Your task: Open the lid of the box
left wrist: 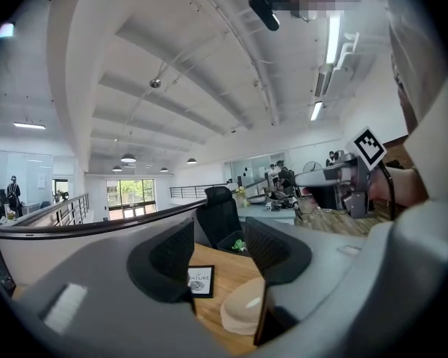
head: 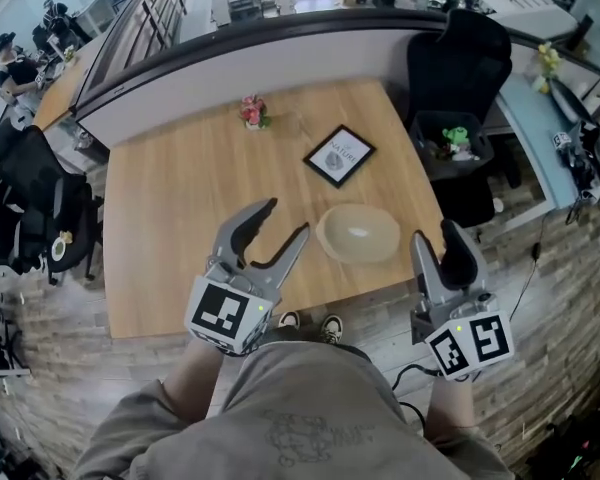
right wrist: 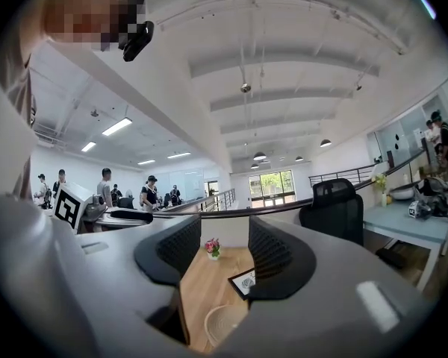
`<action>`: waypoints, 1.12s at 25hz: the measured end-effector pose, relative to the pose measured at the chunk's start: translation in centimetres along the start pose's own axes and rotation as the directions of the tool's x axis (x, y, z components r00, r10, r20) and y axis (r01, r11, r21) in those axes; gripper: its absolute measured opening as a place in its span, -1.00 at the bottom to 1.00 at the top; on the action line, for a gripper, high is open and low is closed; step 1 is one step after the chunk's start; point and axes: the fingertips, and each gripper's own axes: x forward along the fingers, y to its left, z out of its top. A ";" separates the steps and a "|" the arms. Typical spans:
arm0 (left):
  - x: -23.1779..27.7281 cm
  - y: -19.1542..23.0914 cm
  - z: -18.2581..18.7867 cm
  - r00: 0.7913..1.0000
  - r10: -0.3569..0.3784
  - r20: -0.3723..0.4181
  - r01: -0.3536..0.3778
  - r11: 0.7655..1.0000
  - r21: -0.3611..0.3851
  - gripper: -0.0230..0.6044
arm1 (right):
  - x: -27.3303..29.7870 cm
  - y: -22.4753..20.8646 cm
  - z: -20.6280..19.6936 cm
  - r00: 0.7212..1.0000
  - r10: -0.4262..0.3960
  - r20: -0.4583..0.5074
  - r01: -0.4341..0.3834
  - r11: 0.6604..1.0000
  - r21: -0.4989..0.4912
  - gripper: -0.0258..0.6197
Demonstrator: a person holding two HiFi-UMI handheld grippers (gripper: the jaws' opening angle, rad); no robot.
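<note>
Beige box [left wrist: 243,313] partly behind left hand-held gripper [left wrist: 219,248]

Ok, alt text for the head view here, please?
A person holds the left gripper and the right gripper, both open and empty, near the front edge of a wooden table, short of a round beige box. Farther back are a framed picture and a small pot of pink flowers.

Left tool [head: 285,220] jaws wide apart, right tool [head: 435,236] jaws apart, both pointing roughly level
</note>
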 end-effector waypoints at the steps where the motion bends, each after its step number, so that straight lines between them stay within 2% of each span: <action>1: 0.1 0.3 -0.3 1.000 -0.002 -0.014 0.002 1.000 0.000 -0.23 | 0.3 0.0 -0.2 1.000 -0.003 -0.006 0.003 1.000 0.006 -0.35; 5: 0.6 1.5 -1.1 0.999 -0.026 -0.029 0.027 0.999 0.047 -0.23 | 1.3 0.0 -1.7 0.999 -0.020 -0.041 0.022 0.999 0.035 -0.35; 12: 1.7 3.3 -3.5 0.994 -0.063 -0.088 0.066 0.997 0.034 -0.23 | 4.3 0.6 -4.0 0.993 -0.016 -0.113 0.022 0.998 0.051 -0.35; 14: 2.4 3.4 -4.9 0.989 -0.094 -0.118 0.099 0.994 0.038 -0.23 | 5.0 0.7 -5.1 0.990 -0.008 -0.140 0.016 0.998 0.053 -0.35; 18: 4.4 3.2 -8.7 0.964 -0.177 -0.199 0.193 0.979 0.068 -0.22 | 6.5 0.9 -8.4 0.975 0.010 -0.220 0.007 0.997 0.074 -0.35; 22: 6.1 3.5 -12.3 0.937 -0.222 -0.270 0.249 0.966 0.069 -0.22 | 8.0 1.0 -12.3 0.953 0.029 -0.303 0.005 0.994 0.113 -0.35; 28: 7.7 3.2 -17.5 0.894 -0.282 -0.349 0.303 0.953 0.007 -0.22 | 9.4 1.6 -17.3 0.922 0.033 -0.385 0.022 0.990 0.138 -0.35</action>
